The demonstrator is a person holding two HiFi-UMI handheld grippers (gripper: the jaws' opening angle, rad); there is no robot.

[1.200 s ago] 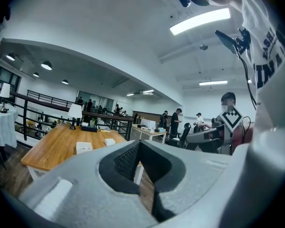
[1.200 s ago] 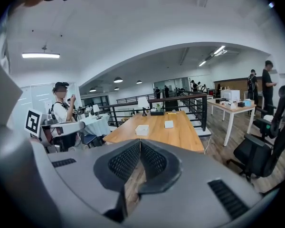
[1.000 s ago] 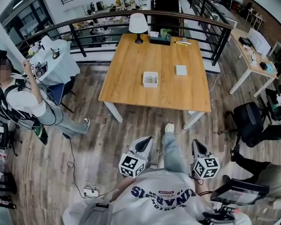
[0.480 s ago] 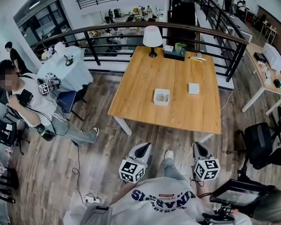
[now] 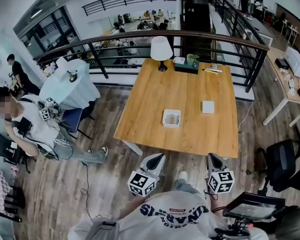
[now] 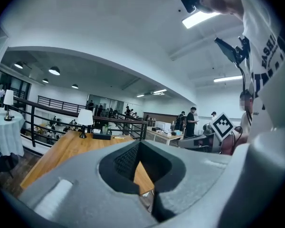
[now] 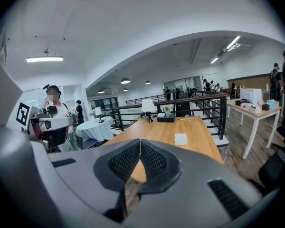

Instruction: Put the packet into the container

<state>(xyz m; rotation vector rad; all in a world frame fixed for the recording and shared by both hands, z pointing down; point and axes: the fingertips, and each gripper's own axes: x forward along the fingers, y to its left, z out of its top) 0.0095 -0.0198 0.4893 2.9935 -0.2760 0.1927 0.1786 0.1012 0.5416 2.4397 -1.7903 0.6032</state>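
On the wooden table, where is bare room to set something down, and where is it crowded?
Most of the table is bare: the left half beside the container, the near edge in front of it, the strip right of the packet. The far edge is crowded: lamp, dark box, pencil.

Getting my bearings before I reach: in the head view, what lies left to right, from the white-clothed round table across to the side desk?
White-clothed round table → container → flat white packet → side desk.
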